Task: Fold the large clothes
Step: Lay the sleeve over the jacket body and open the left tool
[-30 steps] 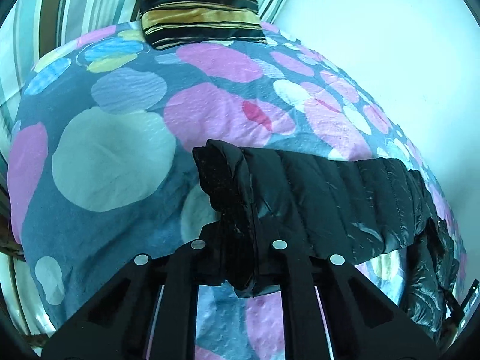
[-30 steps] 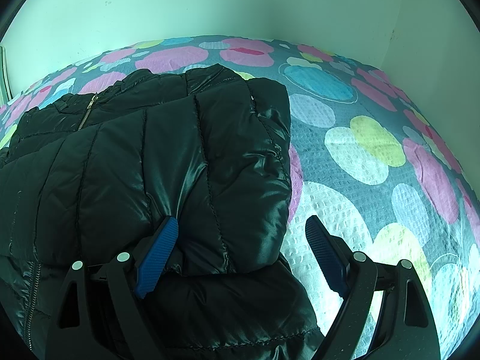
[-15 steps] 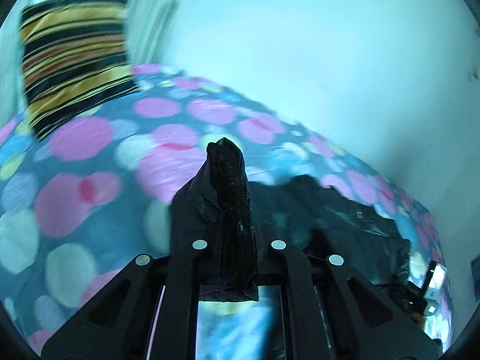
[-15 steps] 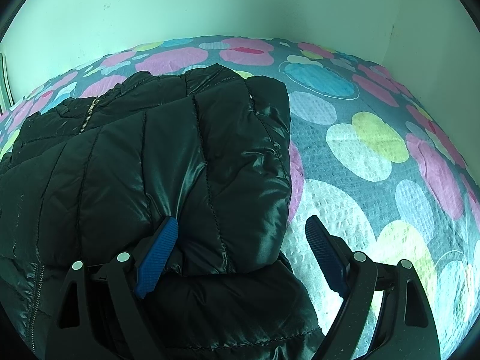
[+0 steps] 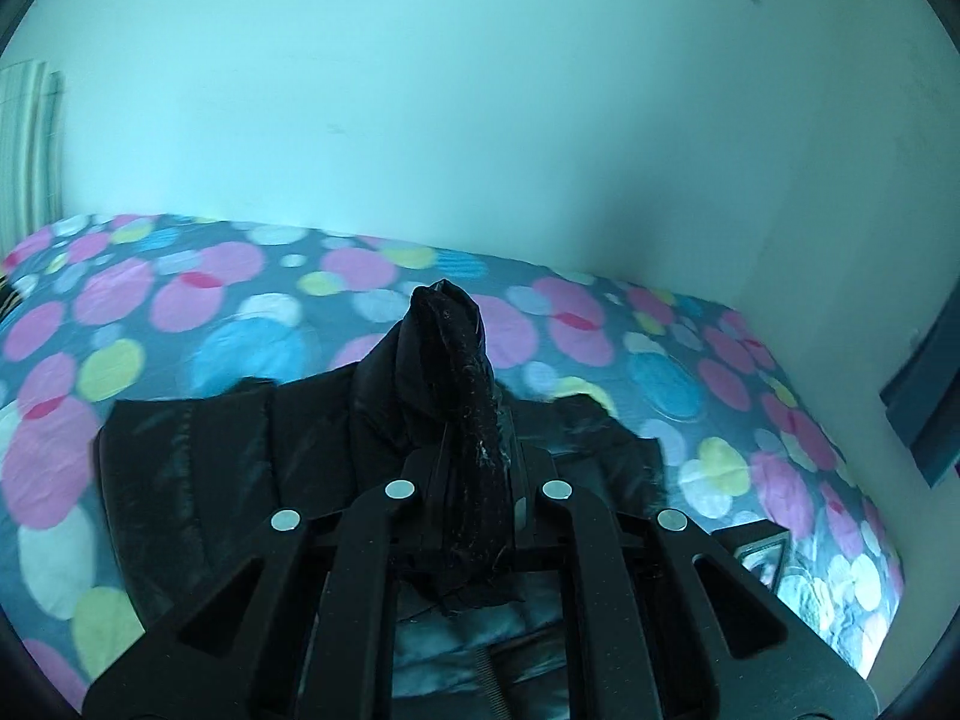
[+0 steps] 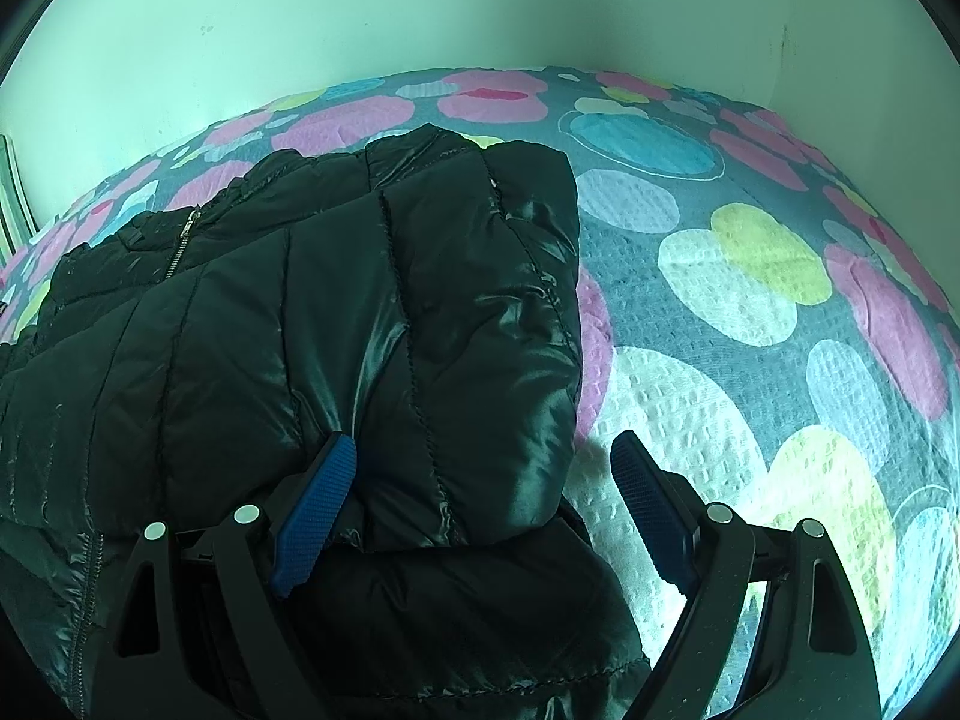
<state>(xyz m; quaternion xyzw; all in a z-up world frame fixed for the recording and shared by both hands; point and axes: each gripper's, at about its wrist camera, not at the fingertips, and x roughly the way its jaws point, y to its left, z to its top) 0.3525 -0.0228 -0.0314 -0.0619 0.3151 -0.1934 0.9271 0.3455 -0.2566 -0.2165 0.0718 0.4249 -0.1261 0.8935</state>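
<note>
Two grippers work over a bed that fills nearly the whole corner of this small room, its grey bedspread (image 6: pixel 750 372) printed with big overlapping circles in pink, blue, lime and white, the weave puckered like seersucker. Pale, bare walls (image 5: pixel 480 108) meet at the far right corner, and a strip of striped fabric (image 5: pixel 27 144) shows at the left edge. A dark blue edge (image 5: pixel 927 372) of something, too cropped to identify, stands against the right wall.

Spread across the bedspread lies the black quilted puffer jacket (image 6: pixel 312 324), shiny, with its zipper (image 6: pixel 180 246) showing near the collar end and one part folded over on top. The left gripper (image 5: pixel 474 480) has its fingers pinched together on a bunched end of the jacket, which sticks up above the rest of the garment. The right gripper (image 6: pixel 480 504) has its blue-padded fingers (image 6: pixel 315 504) spread wide: the left pad rests against the folded jacket edge, while the other stands over bare bedspread beside it.
</note>
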